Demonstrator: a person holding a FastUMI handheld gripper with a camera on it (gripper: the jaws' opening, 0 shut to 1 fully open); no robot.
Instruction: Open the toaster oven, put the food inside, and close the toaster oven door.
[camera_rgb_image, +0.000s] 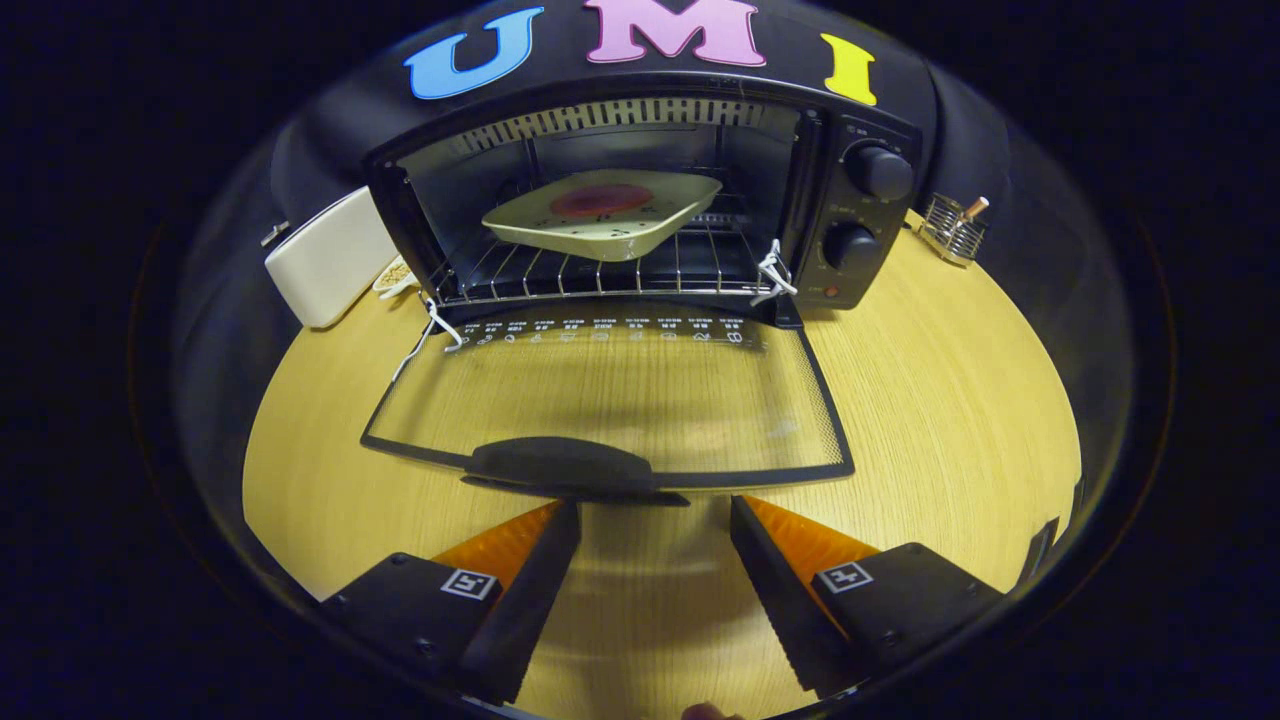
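Note:
A black toaster oven (860, 230) stands at the back of the wooden table, its glass door (610, 400) folded down flat toward me. Inside, on the wire rack (590, 275), rests a pale square plate (610, 222) carrying a round red piece of food (602, 200). The door's dark handle (560, 468) lies just ahead of my fingers, nearer the left one. My gripper (655, 515) is open, with only bare table between its fingers (530, 580).
A white box-shaped appliance (330, 258) sits left of the oven, with a small item beside it. A small wire holder (952, 230) stands at the right rear. Bare tabletop (950, 400) stretches right of the door. Two knobs (878, 172) front the oven's right panel.

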